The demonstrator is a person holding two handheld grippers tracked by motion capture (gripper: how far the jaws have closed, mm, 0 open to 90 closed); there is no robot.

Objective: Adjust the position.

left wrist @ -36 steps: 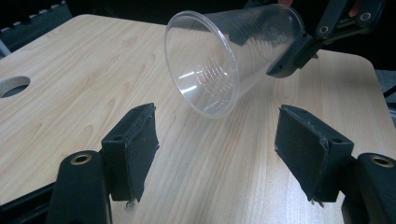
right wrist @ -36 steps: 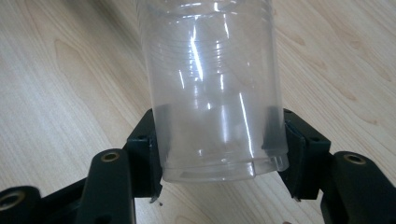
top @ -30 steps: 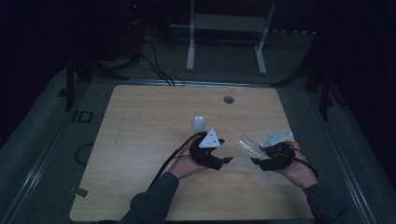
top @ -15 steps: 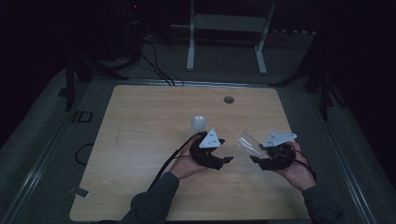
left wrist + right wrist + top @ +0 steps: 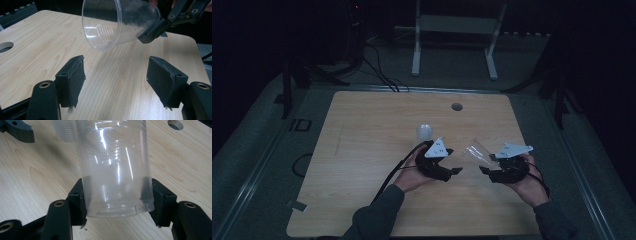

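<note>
A: Right tongs (image 5: 117,202), clamped on the base of a clear plastic cup (image 5: 113,162); the cup is held tilted above the wooden table (image 5: 362,150), mouth toward the left tongs (image 5: 116,77). Left tongs stand apart, holding nothing.

B: And the second cup?

A: A stack of clear cups (image 5: 424,134) stands on the table just beyond the left hand (image 5: 412,175).

B: Likely faults?

A: Judged from this pose: the thin wall may buckle or slip under the squeeze at the base; closing the left tongs on the rim could crush it, or twist the cup free of the right tongs.

B: Any lettering?

A: No brand or label is legible on the cups.
</note>
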